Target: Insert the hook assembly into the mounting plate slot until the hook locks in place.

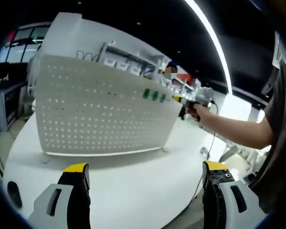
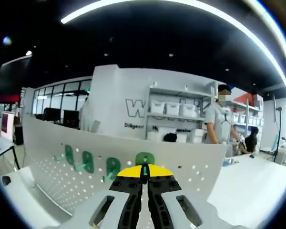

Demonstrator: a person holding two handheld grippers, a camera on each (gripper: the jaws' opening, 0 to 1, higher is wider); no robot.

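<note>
Your right gripper [image 2: 144,175], jaws pinching a green hook [image 2: 145,160] at the pegboard [image 2: 62,143] top edge centre frame, may misalign it; left gripper [image 1: 145,172] jaws are spread.

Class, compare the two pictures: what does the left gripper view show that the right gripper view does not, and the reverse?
Left gripper view: the left tongs standing open above the white table, and a person's hand holding the right tongs at the pegboard edge. Right gripper view: the right tongs seen from behind, shut on a green hook at the pegboard. Both: the pegboard with its row of hooks.
</note>
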